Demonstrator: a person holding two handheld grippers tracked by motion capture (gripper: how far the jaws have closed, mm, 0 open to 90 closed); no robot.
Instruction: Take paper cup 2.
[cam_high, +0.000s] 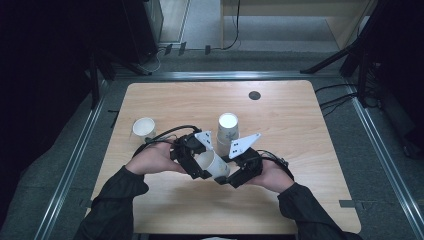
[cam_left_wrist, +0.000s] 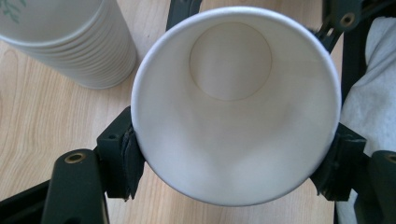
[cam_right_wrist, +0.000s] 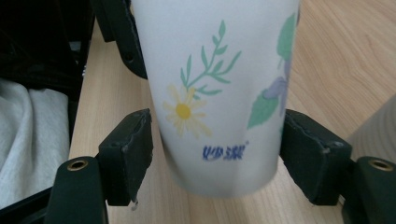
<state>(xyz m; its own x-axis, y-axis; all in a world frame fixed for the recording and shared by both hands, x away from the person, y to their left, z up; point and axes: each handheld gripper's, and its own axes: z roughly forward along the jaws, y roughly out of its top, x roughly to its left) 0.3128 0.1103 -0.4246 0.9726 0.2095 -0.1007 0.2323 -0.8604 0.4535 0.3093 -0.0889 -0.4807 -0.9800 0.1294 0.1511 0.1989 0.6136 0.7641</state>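
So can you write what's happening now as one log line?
left hand-held gripper: shut on paper cup rim | right hand-held gripper: jaws either side of its base | cup stack: beside

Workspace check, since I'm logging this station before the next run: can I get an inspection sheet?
Surface: light wooden table, dark round cap near its far edge.
Job's things: paper cup held tilted between both grippers; flower print visible in the right gripper view.
Clutter: stack of cups beyond the grippers; single cup upright at the left.
Grippers: left gripper shut on the cup near its rim; right gripper at its base, left pad touching, right pad looks just clear.
Cables: black cable loops from the left gripper; more on the floor at right.
Surroundings: metal floor rails, dark stands.
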